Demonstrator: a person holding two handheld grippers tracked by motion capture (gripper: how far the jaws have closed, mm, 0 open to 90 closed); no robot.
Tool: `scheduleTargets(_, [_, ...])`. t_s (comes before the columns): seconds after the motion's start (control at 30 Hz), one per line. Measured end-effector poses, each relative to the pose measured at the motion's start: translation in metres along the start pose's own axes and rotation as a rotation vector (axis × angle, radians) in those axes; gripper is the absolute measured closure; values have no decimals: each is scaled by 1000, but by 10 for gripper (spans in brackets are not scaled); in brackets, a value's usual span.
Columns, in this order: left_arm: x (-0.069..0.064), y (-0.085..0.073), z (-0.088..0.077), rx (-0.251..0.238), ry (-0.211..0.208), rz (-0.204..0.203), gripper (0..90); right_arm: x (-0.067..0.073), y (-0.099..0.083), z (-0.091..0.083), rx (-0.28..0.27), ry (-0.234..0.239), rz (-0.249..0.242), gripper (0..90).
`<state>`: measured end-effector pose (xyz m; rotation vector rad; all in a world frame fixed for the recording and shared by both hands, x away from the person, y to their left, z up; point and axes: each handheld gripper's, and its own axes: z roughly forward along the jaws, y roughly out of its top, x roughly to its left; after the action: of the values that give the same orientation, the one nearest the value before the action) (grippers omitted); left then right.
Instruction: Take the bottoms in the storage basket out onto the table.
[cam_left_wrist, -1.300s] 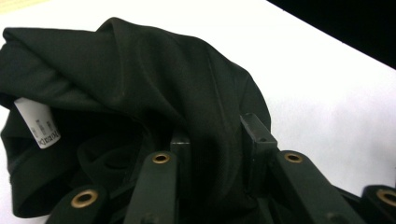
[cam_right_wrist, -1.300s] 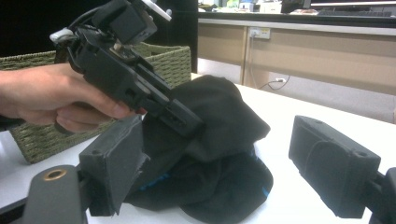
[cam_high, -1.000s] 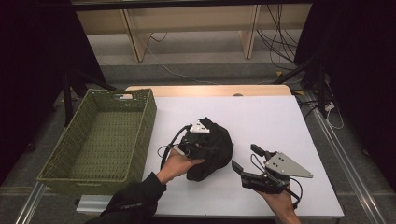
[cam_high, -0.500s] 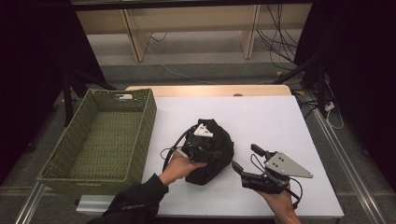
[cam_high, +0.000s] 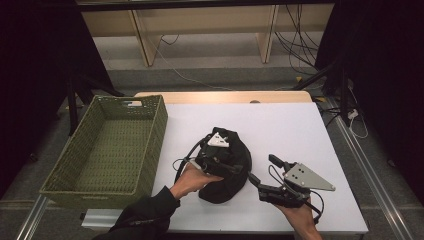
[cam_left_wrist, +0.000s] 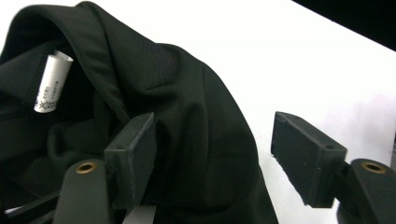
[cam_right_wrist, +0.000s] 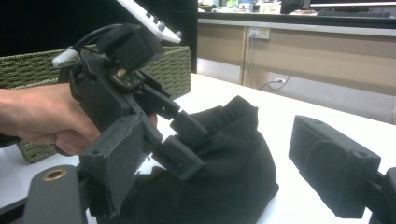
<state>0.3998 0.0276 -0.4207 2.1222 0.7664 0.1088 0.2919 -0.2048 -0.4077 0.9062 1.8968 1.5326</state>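
Looking down from the high view, a white table carries a crumpled black garment near its middle, a little toward the near edge. A green woven basket stands at the table's left side, just beside the garment's left. The left hand comes in from the near edge and sets the left gripper down on top of the cloth. To the right of the garment, the right hand holds the right gripper low over the table, its jaws pointing left toward the cloth and standing apart with nothing between them.

In the left gripper view, the left gripper has just been opening its jaws. They now stand apart, one resting against the black fabric, the other out over bare white table and clear of the cloth. A fold of the garment lies between them but is not pinched. A small white label shows inside the cloth at the left.

In the right gripper view, the right gripper is spread wide and empty, its jaws framing the garment just beyond. The left gripper presses down into the cloth from the left, with the basket far behind it.
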Motion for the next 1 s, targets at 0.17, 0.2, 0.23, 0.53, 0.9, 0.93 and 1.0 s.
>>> scheduleTargets(0.17, [0, 1, -4, -21, -12, -2, 246, 0, 0, 0, 2, 1, 3, 190])
scheduleTargets(0.2, [0, 2, -5, -23, -10, -2, 233, 0, 0, 0, 0, 0, 0, 190])
scheduleTargets(0.23, [0, 2, -6, -29, -10, -1, 221, 0, 0, 0, -6, 2, 1, 190])
scheduleTargets(0.53, [3, 2, -15, -65, -21, -14, 157, 0, 0, 0, -5, 2, 1, 191])
scheduleTargets(0.9, [8, 2, -23, -103, -42, -45, 123, 0, 0, 0, -3, 2, 3, 190])
scheduleTargets(0.93, [9, 2, -24, -107, -44, -45, 102, 0, 0, 0, -2, 2, 1, 190])
scheduleTargets(1.0, [9, 2, -25, -114, -43, -47, 67, 0, 0, 1, -4, 3, 0, 190])
